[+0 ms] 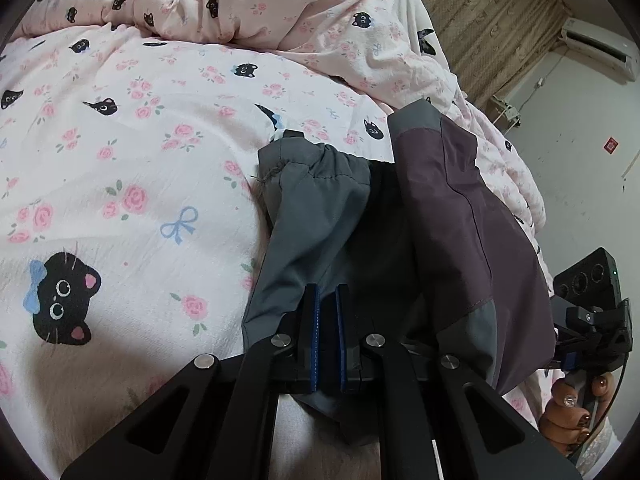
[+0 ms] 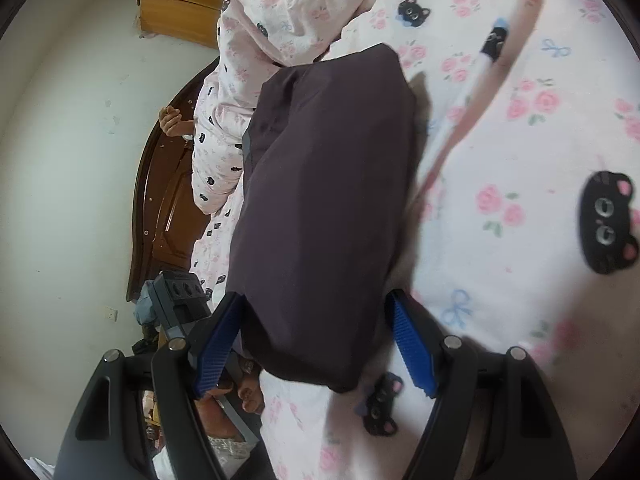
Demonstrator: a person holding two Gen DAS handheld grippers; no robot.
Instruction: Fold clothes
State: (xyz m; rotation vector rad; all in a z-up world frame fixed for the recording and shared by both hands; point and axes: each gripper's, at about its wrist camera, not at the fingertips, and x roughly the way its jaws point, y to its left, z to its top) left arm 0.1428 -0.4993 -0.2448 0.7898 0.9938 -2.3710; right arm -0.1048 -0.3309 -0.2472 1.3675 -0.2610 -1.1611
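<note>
My left tool (image 1: 327, 320) is clamped tight on the grey edge of the garment (image 1: 400, 240) — pads together w/ cloth pinched between them, so that end is mine. From there the piece runs away from me along the tool's line, grey panel on the left, purple panel on the right, the whole thing lying on the bed (image 1: 120, 140) over the cat-and-rose sheet. My right tool (image 2: 320, 344) stands wide apart, one blue pad each side of the purple garment (image 2: 320, 184), whose near end sits right between them; I can't tell if either pad presses the cloth yet. Long axis of the purple part runs straight out ahead of the right tool, toward the rumpled quilt (image 2: 288, 0). So the right tool is the one nearer the free purple end — I judge the next move is to close on it, then carry it over to fold
</note>
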